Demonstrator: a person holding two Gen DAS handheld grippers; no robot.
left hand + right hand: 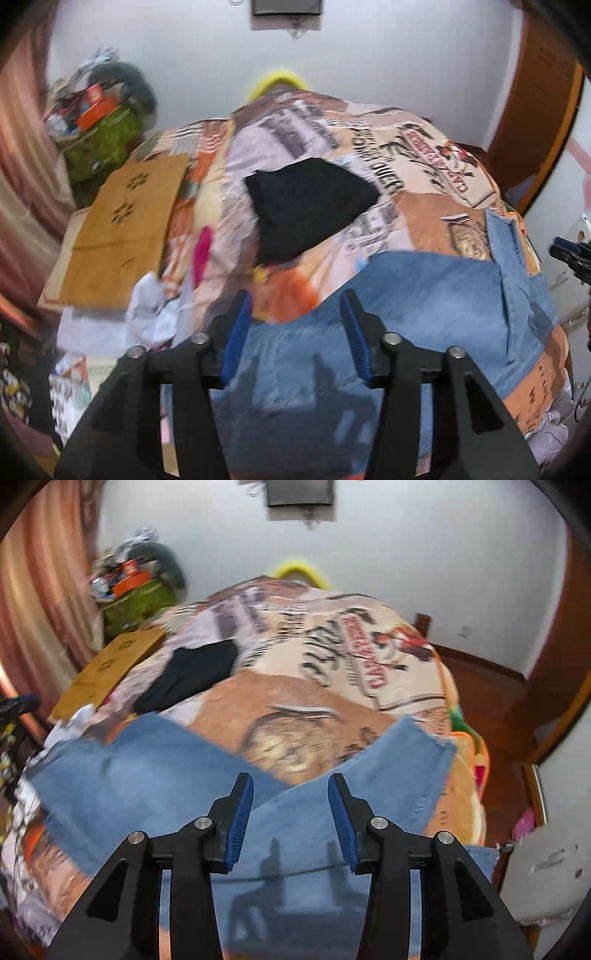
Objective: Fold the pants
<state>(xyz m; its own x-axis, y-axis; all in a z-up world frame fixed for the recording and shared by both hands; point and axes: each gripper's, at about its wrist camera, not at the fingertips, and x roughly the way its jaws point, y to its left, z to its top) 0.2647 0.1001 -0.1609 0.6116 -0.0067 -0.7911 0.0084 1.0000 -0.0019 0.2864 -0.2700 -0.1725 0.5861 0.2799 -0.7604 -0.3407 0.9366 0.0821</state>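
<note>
A bedroom in a home. A bed (369, 657) with a printed patchwork bedspread fills the middle of both views, jeans (155, 760) spread on its near edge and a dark garment (310, 206) further up. At 10 o'clock a pink curtain (40, 602) hangs beside a heap of household clutter (99, 122), with flattened cardboard (125, 229) below it. At 12 o'clock, a white wall (406, 546) carries a small dark frame (300, 493). At 2 o'clock stands brown wooden furniture (535, 110).

Left gripper (297, 302) and right gripper (290, 784) both point steeply downward, blue-padded jaws parted, gripping nothing.
</note>
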